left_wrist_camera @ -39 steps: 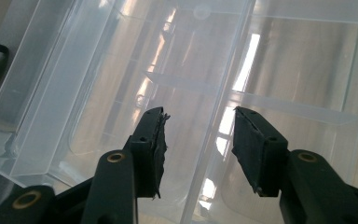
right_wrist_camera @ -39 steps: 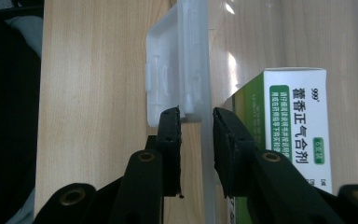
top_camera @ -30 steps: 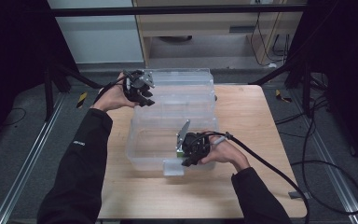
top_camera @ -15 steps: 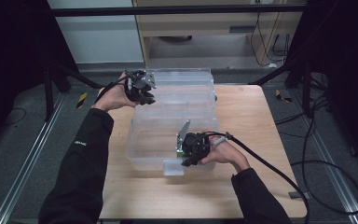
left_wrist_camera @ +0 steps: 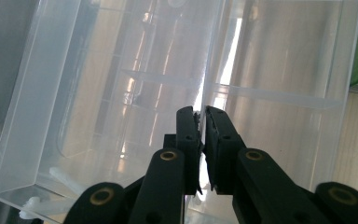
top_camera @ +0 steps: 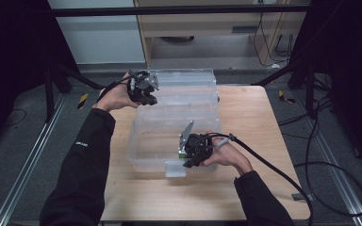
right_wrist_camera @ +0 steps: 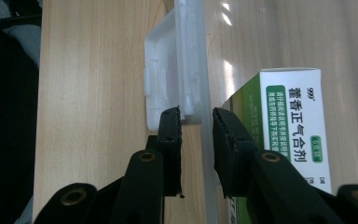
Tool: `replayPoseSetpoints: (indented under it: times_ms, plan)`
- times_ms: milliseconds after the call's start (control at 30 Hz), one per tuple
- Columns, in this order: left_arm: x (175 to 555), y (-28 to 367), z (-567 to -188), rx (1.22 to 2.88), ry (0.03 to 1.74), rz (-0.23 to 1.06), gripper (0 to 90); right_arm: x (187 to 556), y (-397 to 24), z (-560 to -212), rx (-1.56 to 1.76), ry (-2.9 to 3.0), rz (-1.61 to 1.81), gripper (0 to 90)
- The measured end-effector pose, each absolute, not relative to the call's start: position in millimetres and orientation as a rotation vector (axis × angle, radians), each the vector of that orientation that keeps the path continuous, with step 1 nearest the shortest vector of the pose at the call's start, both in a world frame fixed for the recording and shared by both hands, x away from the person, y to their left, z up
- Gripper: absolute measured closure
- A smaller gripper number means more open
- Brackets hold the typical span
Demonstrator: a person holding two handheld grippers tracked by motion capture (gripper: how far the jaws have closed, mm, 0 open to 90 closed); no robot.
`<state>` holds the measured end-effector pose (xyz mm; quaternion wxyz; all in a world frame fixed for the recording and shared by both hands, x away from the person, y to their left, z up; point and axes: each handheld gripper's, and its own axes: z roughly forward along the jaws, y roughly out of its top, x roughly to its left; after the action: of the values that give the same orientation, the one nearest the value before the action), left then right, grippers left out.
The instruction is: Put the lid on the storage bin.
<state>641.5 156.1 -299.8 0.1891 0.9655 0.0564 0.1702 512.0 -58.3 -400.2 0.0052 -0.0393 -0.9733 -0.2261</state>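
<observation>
While the right gripper (right_wrist_camera: 196,116) clamps the clear box's (top_camera: 169,136) front wall by its latch (right_wrist_camera: 161,93), the left gripper (left_wrist_camera: 201,122) – jaws just closing – pinches the lid's (top_camera: 188,87) edge.

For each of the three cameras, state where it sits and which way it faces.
High view: above the near side, facing forward and down on the wooden table; both forearms and hands show.
Left gripper view: on the left gripper, jaws closing on the clear box wall.
Right gripper view: on the right gripper, facing the box latch and green-white carton.
All views share the box.
</observation>
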Motion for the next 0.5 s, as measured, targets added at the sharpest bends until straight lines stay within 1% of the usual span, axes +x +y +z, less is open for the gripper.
replayPoseSetpoints:
  times_ms: [233, 500]
  plan:
    - [636, 153, -298, 2.727, 0.132, 0.503, 86.2, 510, -58, -400, -0.119, -3.06, -0.705, 73.4]
    - [629, 153, -294, 2.734, 0.111, 0.498, 87.2, 510, -57, -400, -0.131, -3.057, -0.698, 73.3]
